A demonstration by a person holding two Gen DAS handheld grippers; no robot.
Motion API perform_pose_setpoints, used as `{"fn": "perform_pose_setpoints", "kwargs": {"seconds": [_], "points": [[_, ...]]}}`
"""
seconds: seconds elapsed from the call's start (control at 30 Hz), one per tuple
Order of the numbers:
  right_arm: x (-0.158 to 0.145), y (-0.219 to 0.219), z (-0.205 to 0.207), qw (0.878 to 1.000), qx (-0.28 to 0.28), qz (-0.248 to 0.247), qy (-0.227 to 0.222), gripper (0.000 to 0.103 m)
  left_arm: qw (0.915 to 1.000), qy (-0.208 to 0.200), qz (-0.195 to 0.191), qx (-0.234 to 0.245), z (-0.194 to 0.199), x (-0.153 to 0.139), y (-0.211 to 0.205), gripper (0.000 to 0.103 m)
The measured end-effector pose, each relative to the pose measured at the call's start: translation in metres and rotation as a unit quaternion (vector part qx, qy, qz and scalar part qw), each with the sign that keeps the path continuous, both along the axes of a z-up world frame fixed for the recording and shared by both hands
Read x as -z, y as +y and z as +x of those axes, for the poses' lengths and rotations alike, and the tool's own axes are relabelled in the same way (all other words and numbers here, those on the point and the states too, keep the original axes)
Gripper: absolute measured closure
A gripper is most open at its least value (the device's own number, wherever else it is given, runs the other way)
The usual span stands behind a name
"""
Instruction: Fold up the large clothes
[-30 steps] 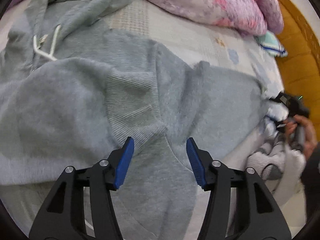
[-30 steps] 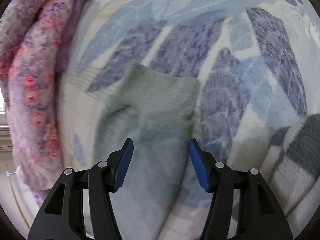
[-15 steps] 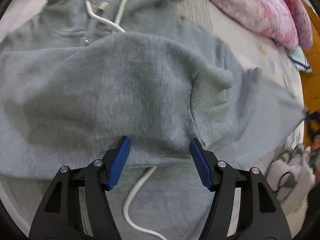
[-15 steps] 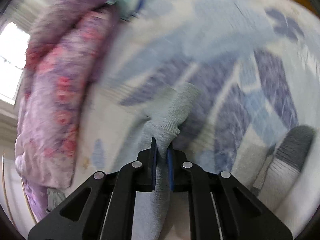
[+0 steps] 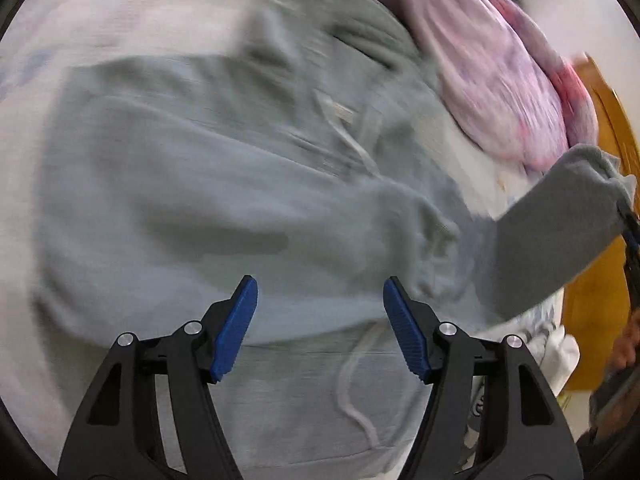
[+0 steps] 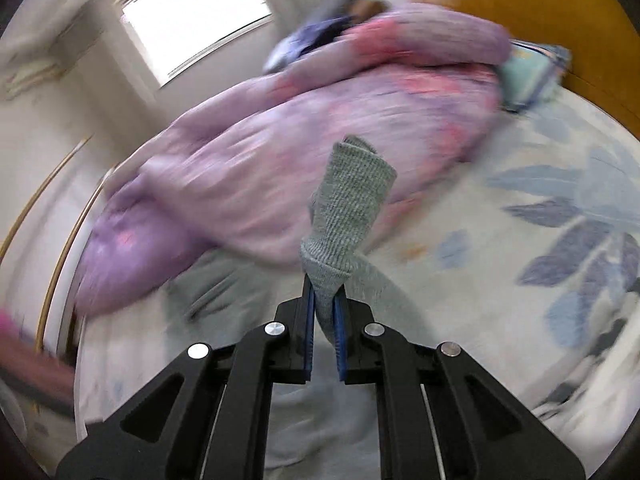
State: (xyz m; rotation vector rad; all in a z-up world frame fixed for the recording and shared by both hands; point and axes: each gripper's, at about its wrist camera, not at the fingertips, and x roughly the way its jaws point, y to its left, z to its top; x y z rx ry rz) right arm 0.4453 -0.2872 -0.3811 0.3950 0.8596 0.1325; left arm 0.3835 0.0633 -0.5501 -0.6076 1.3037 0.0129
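A grey hoodie (image 5: 208,184) with white drawstrings lies spread over the bed, one sleeve folded across its body. My left gripper (image 5: 320,328) hovers above the hoodie's lower part, open, nothing between its blue pads. My right gripper (image 6: 324,332) is shut on the ribbed cuff (image 6: 348,208) of the other sleeve, which sticks up past the fingertips. In the left wrist view that sleeve (image 5: 560,232) is lifted off the bed at the right, stretched toward the right gripper (image 5: 630,232) at the frame's edge. Both views are motion-blurred.
A pink and purple quilt (image 6: 320,152) is bunched along the far side of the bed, with a small teal pillow (image 6: 528,76) by the wooden headboard (image 6: 520,4). The bedsheet (image 6: 560,208) has a blue leaf print. A striped garment (image 5: 544,344) hangs at the bed's right edge.
My right gripper shut on the sleeve cuff and lifted it off the bed, rolling as it rose. My left gripper slid across the hoodie, staying open.
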Motion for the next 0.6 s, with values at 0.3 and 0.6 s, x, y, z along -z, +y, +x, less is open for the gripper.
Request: {"fn": "perform_pose_setpoints", "kwargs": {"seconds": [0.3, 0.6], "points": [[0.046, 0.244, -0.051, 0.984, -0.173, 0.003, 0.039, 0.095, 0.9963, -0.010, 0.028, -0.081, -0.054, -0.022, 0.136, 0.037], [0.142, 0.349, -0.083, 0.952, -0.265, -0.059, 0.141, 0.091, 0.9931, 0.010, 0.021, -0.115, -0.097, -0.006, 0.190, 0.037]]}}
